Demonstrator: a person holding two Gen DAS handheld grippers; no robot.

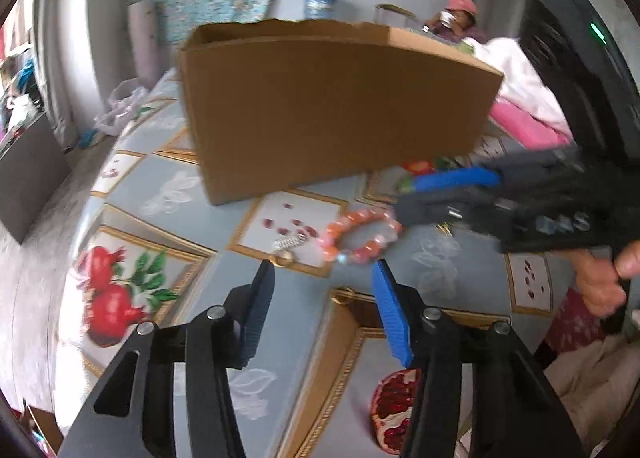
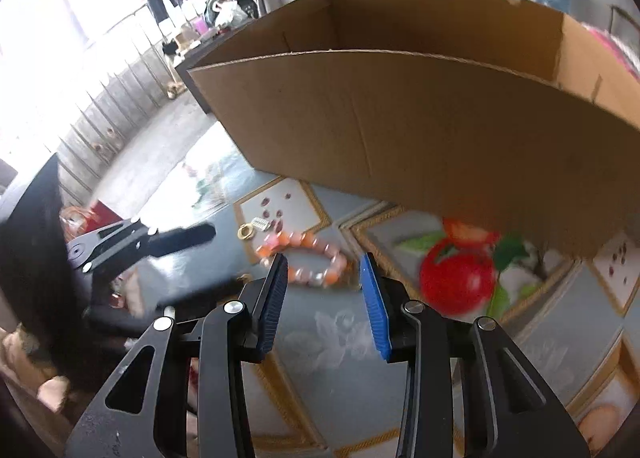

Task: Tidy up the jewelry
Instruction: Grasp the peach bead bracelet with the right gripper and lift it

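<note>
The bead bracelet (image 1: 360,236) lies flat on the patterned tablecloth (image 1: 288,298), just in front of the cardboard box (image 1: 332,110), probably where it is meant to go. A gold ring (image 1: 285,257) and a small silver piece (image 1: 289,242) lie near it at about nine o'clock. Both tongs stand part-open with nothing held: the left gripper (image 1: 324,278) is short of the bracelet, the right gripper (image 2: 324,270) frames it, apparently for the pick. Only the right wrist view shows into the box's open top; only the left shows the hand (image 1: 600,278).
</note>
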